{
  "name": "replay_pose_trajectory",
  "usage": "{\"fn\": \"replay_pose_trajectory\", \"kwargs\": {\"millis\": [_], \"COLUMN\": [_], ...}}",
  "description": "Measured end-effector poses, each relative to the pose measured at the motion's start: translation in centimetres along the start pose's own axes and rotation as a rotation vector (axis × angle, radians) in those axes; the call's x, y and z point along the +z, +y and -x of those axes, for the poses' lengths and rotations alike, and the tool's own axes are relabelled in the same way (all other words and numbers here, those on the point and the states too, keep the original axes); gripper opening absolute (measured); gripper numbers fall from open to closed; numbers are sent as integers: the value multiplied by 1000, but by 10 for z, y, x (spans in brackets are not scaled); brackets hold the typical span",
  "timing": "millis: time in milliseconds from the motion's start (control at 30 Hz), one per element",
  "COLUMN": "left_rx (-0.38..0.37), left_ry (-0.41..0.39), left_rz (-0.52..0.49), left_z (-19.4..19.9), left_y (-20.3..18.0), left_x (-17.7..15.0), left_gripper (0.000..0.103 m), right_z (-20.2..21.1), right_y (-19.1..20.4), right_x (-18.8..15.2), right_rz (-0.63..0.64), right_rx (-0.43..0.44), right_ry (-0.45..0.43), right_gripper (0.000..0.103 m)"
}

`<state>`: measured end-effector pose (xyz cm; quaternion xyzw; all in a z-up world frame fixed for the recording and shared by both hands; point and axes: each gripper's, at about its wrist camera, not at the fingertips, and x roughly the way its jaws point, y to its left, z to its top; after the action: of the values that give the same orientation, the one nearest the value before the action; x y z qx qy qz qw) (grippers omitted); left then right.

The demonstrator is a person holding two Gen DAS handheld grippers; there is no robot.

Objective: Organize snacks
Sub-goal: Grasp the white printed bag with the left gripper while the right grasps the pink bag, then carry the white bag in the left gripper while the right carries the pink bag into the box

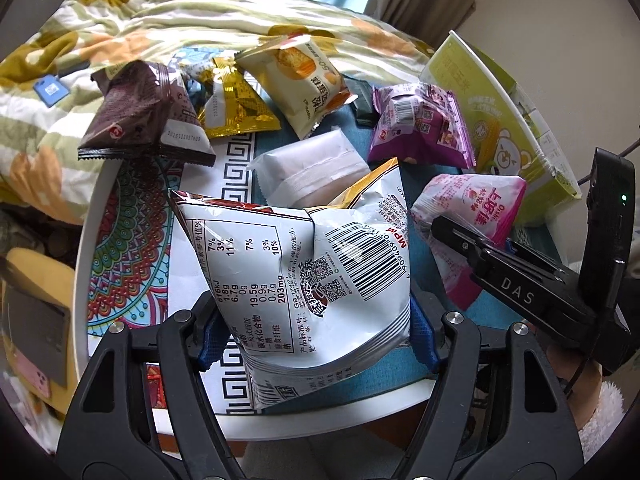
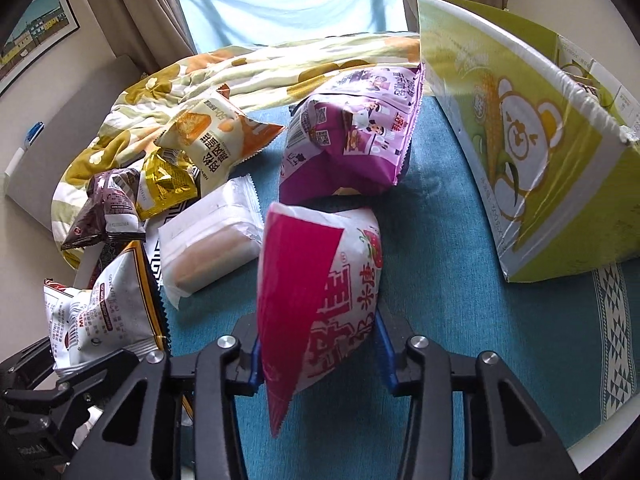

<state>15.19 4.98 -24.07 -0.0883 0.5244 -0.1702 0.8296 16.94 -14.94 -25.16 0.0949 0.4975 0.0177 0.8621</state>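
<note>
My left gripper [image 1: 316, 336] is shut on a white snack bag with a barcode [image 1: 304, 264], held over the round table. The bag also shows in the right wrist view [image 2: 104, 316]. My right gripper [image 2: 318, 356] is shut on a pink-and-white strawberry candy bag [image 2: 316, 292]. That bag and the right gripper show in the left wrist view [image 1: 472, 216]. A green cardboard box with a bear [image 2: 524, 136] stands open at the right. A purple bag [image 2: 352, 136], a clear white pack [image 2: 212, 236], a cream cake bag [image 2: 212, 136], a gold bag [image 2: 164, 184] and a brown bag [image 2: 104, 212] lie on the table.
A teal cloth [image 2: 460, 300] covers the table's right part, a patterned mat [image 1: 128, 248] its left. The white table rim [image 1: 86, 240] curves at the left. A floral quilt [image 1: 120, 32] lies on the bed behind. A pink phone [image 1: 36, 376] lies low at the left.
</note>
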Motion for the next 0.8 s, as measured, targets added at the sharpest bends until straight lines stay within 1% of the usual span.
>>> {"fn": "replay_pose_trajectory", "kwargs": {"millis": [133,233,367,533,633,700,800], "left_rx": [-12,-25,-46,-56,-59,-56,-77], "left_ry": [-35,-77,-132,-184,-220,-241,-256], "left_rz": [-35,-64,-93,-125,-150,-161,-167], "left_z": [19,36,57,72,76,75,65], "left_y": [-14,-31,-59,-99,-127,-148,-180], "left_x": [12,26,47,78,97,110,133], "left_gripper": [70,70,70,70,70,70,70], "right_z": [28,55,95,140,161,171,185], "right_y": [2,2,-8,-33,-51,-63,-87], "right_x": [1,5,12,25,41,53,73], "right_rz": [-1,12,2,-24,-39,-42,-53], "right_rx": [9,1,-4,-25,-36,-41,-39], "right_ry": [-20,-48,-94,-168,-206,-229,-261], "right_gripper": [40,40,40,40,40,40,40]}}
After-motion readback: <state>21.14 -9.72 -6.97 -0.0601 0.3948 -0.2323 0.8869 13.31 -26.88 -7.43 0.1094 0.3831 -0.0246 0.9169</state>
